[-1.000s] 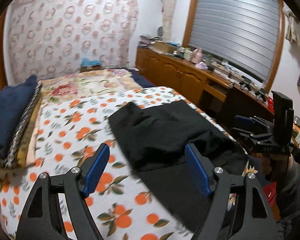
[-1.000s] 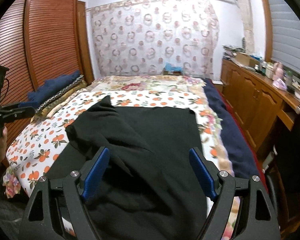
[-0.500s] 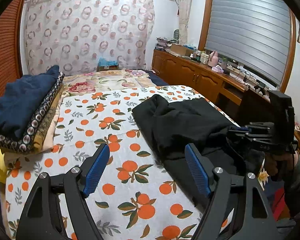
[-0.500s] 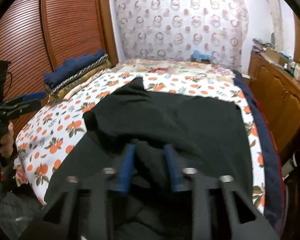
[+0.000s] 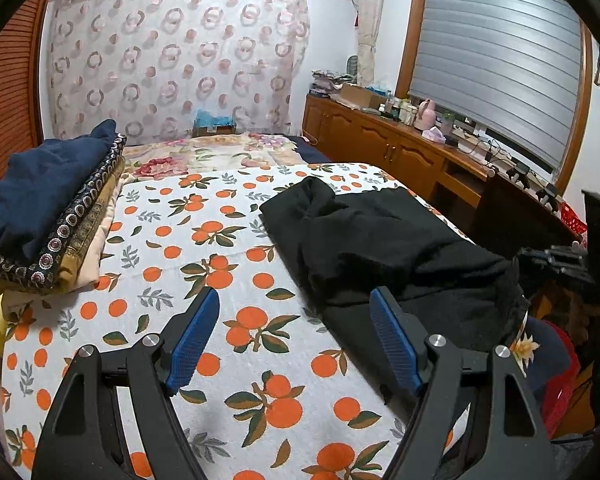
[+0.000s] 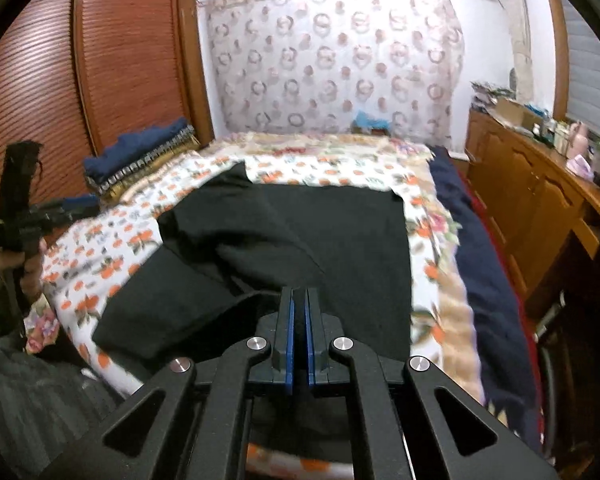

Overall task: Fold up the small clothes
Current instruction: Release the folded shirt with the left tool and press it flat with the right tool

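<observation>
Right gripper (image 6: 299, 300) is clenched on the near edge of the black garment (image 6: 300, 236); left gripper (image 5: 294, 306) hangs released above the orange-print sheet (image 5: 204, 264).

1. The right gripper (image 6: 299, 312) sits low in the near centre, its blue pads pressed together on a fold of the black garment (image 6: 300, 240).
2. That garment lies spread over the orange-print sheet (image 6: 112, 236), one flap folded across its left part (the view is blurred).
3. At the left edge, the left gripper (image 6: 66, 210) is held over the bed's side.
4. A stack of folded cloth (image 6: 140, 160) sits far left by the wooden wardrobe (image 6: 80, 64).
</observation>
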### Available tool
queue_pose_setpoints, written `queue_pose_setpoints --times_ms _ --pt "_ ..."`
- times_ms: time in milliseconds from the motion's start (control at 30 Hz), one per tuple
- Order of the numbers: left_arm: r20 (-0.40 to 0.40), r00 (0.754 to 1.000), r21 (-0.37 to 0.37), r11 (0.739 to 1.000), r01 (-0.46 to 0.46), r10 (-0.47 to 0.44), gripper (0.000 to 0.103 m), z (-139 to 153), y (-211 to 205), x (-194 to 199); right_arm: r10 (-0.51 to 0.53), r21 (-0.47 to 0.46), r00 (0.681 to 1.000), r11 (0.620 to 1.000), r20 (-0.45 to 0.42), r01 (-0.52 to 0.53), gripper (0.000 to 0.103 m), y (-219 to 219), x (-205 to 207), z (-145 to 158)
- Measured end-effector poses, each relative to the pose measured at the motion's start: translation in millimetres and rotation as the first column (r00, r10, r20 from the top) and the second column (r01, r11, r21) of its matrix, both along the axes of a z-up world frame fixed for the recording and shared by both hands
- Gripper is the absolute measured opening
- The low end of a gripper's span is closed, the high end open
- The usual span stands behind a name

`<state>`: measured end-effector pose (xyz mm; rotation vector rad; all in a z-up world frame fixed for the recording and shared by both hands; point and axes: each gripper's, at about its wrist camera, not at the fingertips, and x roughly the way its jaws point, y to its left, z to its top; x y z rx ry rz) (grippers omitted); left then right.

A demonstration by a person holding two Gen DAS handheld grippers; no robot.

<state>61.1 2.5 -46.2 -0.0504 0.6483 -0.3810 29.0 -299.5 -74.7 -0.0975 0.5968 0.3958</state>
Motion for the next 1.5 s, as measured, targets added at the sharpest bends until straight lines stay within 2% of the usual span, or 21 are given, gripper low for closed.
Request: queue_pose_setpoints --times_ms 167,233,267,333,367,500,633,767,900,1067,1333,1500 --pt "-0.007 1.0 0.001 1.0 -0.008 0.008 0.078 -1.1 0.4 0.2 -0.021 -0.026 0.998 0.999 -0.058 0.02 0.004 -0.6 -3.4 -4.8" --pt "-0.008 1.0 0.004 1.0 -0.01 0.01 0.078 -1.5 0.2 -0.1 -0.048 -0.029 0.997 0.999 -0.053 0.046 0.01 1.4 1.1 1.8" --pt "-0.008 1.0 0.003 1.0 -0.011 0.011 0.078 -1.8 0.3 -0.4 -0.058 -0.03 0.997 0.998 -0.041 0.057 0.015 4.4 4.1 5.2" --pt "-0.008 1.0 0.004 1.0 -0.011 0.011 0.078 -2.0 0.3 -0.3 -0.068 -0.043 0.998 0.997 -0.01 0.068 0.031 9.0 7.5 11.1" --pt "-0.009 1.0 0.005 1.0 -0.012 0.012 0.078 -2.1 0.4 -0.4 -0.075 -0.05 0.997 0.996 0.008 0.075 0.044 12.0 8.7 15.6" --pt "-0.009 1.0 0.008 1.0 -0.013 0.013 0.078 -2.6 0.0 -1.0 -0.059 -0.051 0.997 0.997 0.057 0.062 0.056 31.4 15.9 32.1" --pt "-0.004 1.0 0.012 1.0 -0.022 0.022 0.078 -3.8 1.2 -2.1 -0.005 -0.041 0.997 0.999 0.079 0.008 0.057 59.2 24.1 39.9" --pt "-0.005 1.0 0.011 1.0 -0.03 0.03 0.078 -7.0 4.6 -2.6 0.053 -0.061 0.995 0.997 0.079 -0.049 0.062 91.4 38.2 40.2" --pt "-0.008 0.999 0.011 0.999 -0.037 0.037 0.078 -8.0 6.3 -2.4 0.112 -0.081 0.992 0.991 0.056 -0.107 0.063 121.0 58.5 41.5" --pt "-0.015 0.999 0.009 0.999 -0.049 0.049 0.078 -10.7 10.9 -1.5 0.177 -0.064 0.984 0.982 0.003 -0.177 0.064 152.0 91.4 42.4" --pt "-0.025 0.997 -0.005 0.997 -0.071 0.071 0.078 -14.4 20.7 -1.5 0.297 -0.099 0.952 0.948 -0.077 -0.304 0.065 196.4 124.0 19.6" --pt "-0.029 0.997 -0.012 0.997 -0.076 0.076 0.078 -16.8 24.5 -2.0 0.325 -0.122 0.937 0.932 -0.13 -0.34 0.065 219.6 144.1 0.1"
